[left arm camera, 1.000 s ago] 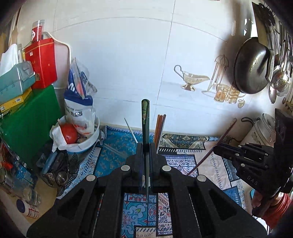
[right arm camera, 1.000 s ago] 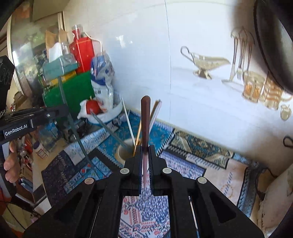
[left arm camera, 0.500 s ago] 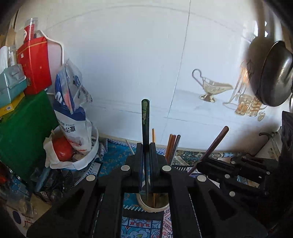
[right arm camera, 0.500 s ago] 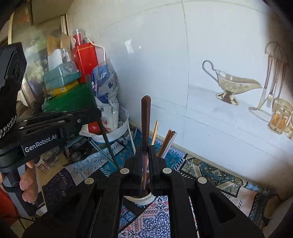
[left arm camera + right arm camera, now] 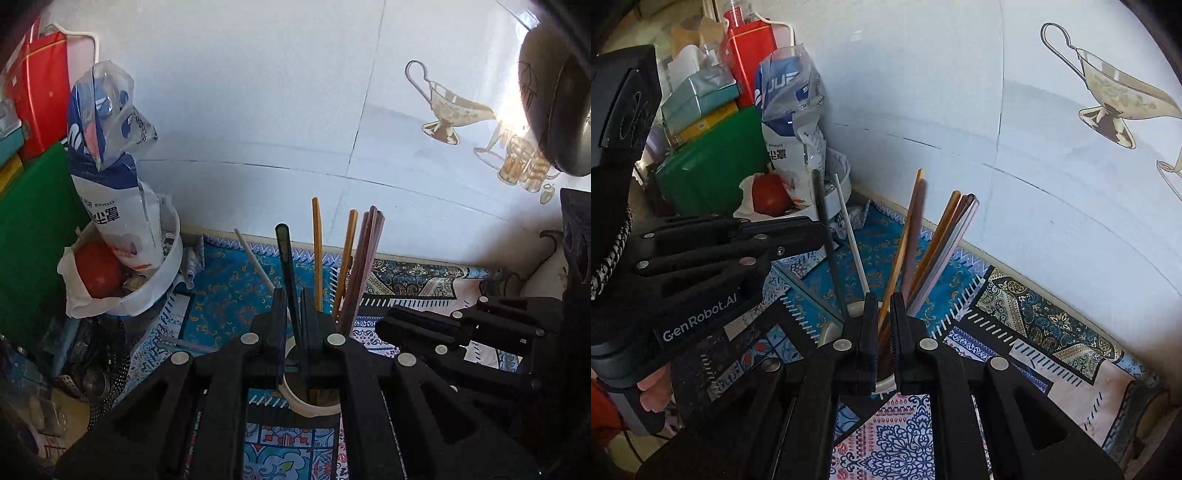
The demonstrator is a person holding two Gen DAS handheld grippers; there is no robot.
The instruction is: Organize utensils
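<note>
- Chopsticks standing bunched in a white cup, fanned and leaning toward the tiled wall; among them two yellow-orange sticks, a brown pair and a thin white stick.
- Cup sitting on the patterned cloth, directly under both grippers' fingertips.
- Dark chopstick running up between the left gripper fingers, tilted a little left, lower end down inside the cup.
- Left tongs narrow but parted, gap slightly wider than the stick; contact with either pad impossible to judge.
- Same dark chopstick in the right wrist view, crossing the left fingertips side-on and slanting into the cup.
- Brown chopstick motion-blurred, leaning right among the other sticks, foot in the cup, passing through the gap of the right gripper.
- Right tongs narrow with a small open gap, not clamping anything.
- Right gripper also visible in the left wrist view at right, just beside the cup, fingertips pointing left.
- White bowl at left with a red round item and a blue-white bag, against a green box.
- Dark pan hanging at upper right.
</note>
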